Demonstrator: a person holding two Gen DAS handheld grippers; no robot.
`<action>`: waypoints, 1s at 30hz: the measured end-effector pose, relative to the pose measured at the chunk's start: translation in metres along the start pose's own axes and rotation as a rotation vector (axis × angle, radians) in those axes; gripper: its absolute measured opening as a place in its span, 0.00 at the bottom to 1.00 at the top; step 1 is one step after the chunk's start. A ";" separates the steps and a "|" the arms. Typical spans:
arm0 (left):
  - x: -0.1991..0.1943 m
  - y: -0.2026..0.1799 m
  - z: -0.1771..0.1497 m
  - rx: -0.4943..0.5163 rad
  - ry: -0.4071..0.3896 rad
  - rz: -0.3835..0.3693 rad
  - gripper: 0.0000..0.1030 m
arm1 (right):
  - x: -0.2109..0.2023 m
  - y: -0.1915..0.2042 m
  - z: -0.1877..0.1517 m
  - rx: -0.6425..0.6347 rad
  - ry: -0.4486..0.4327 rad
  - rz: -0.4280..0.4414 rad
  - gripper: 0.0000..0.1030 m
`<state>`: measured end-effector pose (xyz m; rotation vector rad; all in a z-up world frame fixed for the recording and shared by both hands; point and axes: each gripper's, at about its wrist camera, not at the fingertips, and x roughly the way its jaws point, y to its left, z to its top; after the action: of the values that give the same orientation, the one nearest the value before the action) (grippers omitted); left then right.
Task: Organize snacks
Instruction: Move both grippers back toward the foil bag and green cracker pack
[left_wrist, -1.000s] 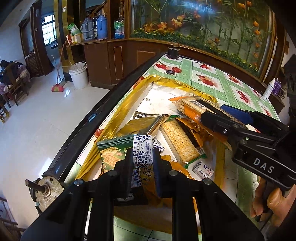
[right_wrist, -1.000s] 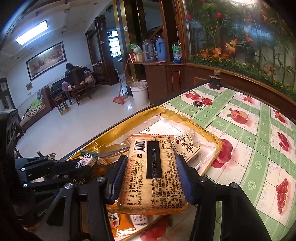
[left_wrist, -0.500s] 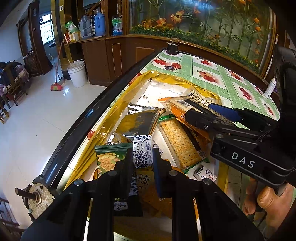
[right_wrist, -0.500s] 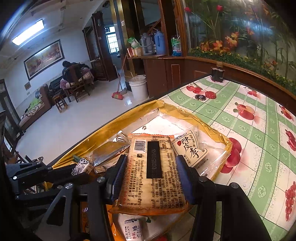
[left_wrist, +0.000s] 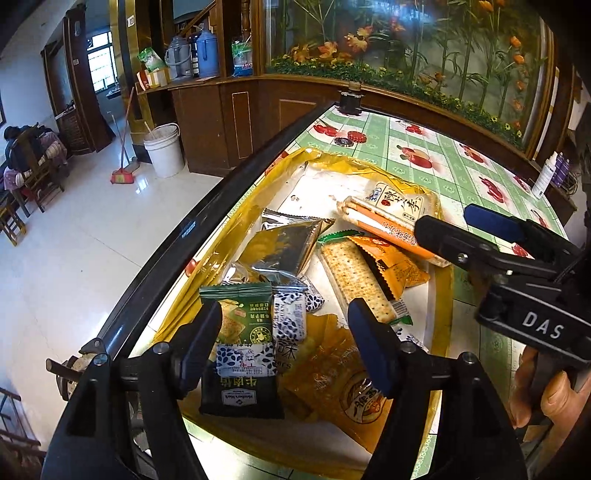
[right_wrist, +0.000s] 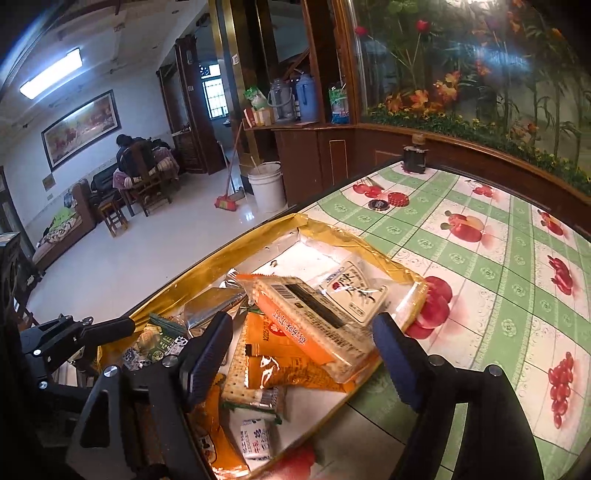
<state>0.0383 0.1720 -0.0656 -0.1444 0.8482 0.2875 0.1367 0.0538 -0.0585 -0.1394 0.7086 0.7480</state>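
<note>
Hovering wide open and empty, left gripper (left_wrist: 284, 332) and right gripper (right_wrist: 303, 354) risk snagging loose wrappers just ahead, e.g. the orange cracker pack (right_wrist: 314, 325) perched atop the pile, toppling it off the gold tray (right_wrist: 207, 273) onto the bench (right_wrist: 480, 266).

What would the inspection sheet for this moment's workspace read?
Surface: table with green fruit-print cloth.
Job's things: gold tray with mixed snacks; orange cracker pack lies on the pile.
Clutter: bottle caps, dark jar.
Grippers: left gripper open; right gripper open, both over the tray.
Cables: nothing seen.
Surroundings: white bucket, broom, seated person.
</note>
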 end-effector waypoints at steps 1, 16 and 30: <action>-0.001 -0.001 0.000 0.001 0.000 0.000 0.69 | -0.005 -0.003 -0.001 0.006 -0.004 -0.004 0.78; -0.023 -0.046 -0.003 0.066 -0.024 -0.036 0.70 | -0.065 -0.056 -0.035 0.110 -0.025 -0.091 0.79; -0.026 -0.110 -0.008 0.163 -0.015 -0.110 0.71 | -0.127 -0.121 -0.078 0.218 -0.041 -0.212 0.80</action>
<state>0.0498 0.0603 -0.0496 -0.0363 0.8419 0.1159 0.1092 -0.1364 -0.0527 -0.0003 0.7195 0.4662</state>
